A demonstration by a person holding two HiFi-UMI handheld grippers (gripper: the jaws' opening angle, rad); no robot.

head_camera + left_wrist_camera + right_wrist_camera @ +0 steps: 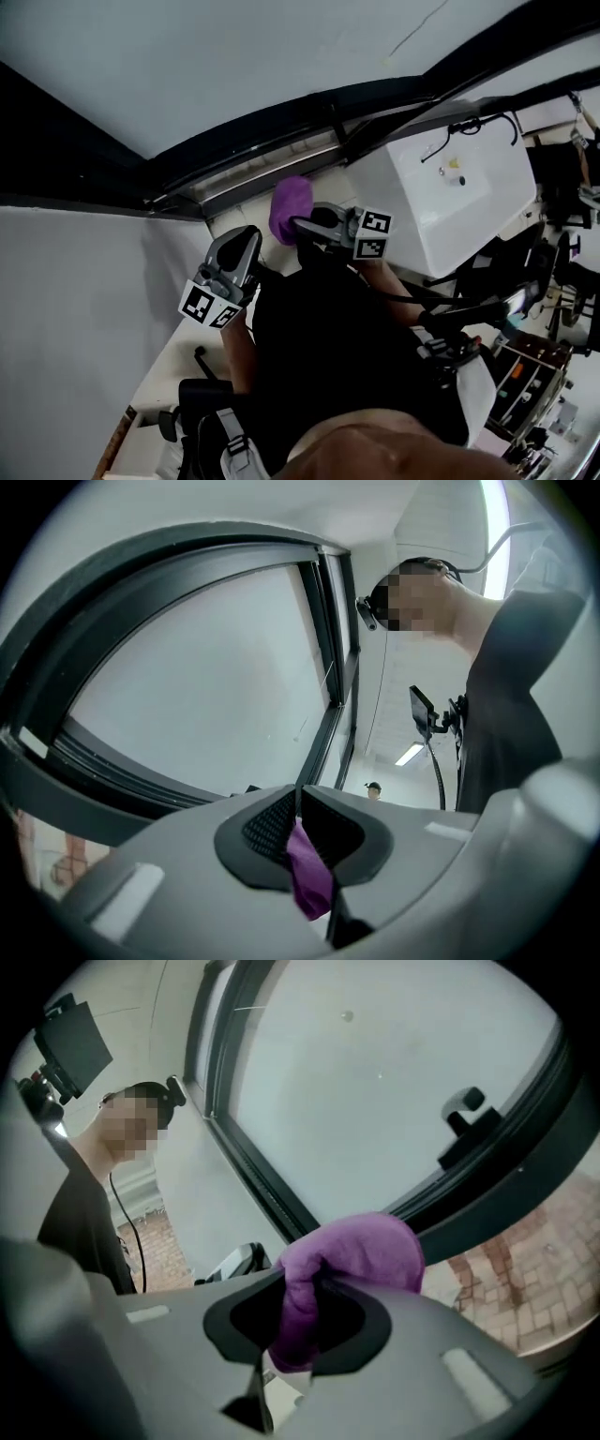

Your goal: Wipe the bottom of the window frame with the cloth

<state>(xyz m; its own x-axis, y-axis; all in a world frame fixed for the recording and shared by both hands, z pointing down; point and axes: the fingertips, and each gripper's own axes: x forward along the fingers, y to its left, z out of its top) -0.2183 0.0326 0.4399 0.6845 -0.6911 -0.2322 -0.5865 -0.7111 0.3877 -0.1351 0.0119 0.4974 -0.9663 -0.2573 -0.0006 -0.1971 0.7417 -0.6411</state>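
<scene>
A purple cloth (290,206) is bunched up just below the dark bottom rail of the window frame (267,161). My right gripper (302,228) is shut on it, and in the right gripper view the cloth (352,1252) bulges over the jaws in front of the frame (487,1206). My left gripper (246,246) hovers to the lower left over the white sill. Its jaws stand shut in the left gripper view, with a narrow purple strip of cloth (309,872) pinched between them. The frame's bottom rail (103,771) curves along the left there.
A white box (450,183) with a black cable on top sits right of the cloth against the window. A black window handle (466,1117) sticks out of the frame. Racks and gear (544,356) crowd the right. The white sill (183,352) runs lower left.
</scene>
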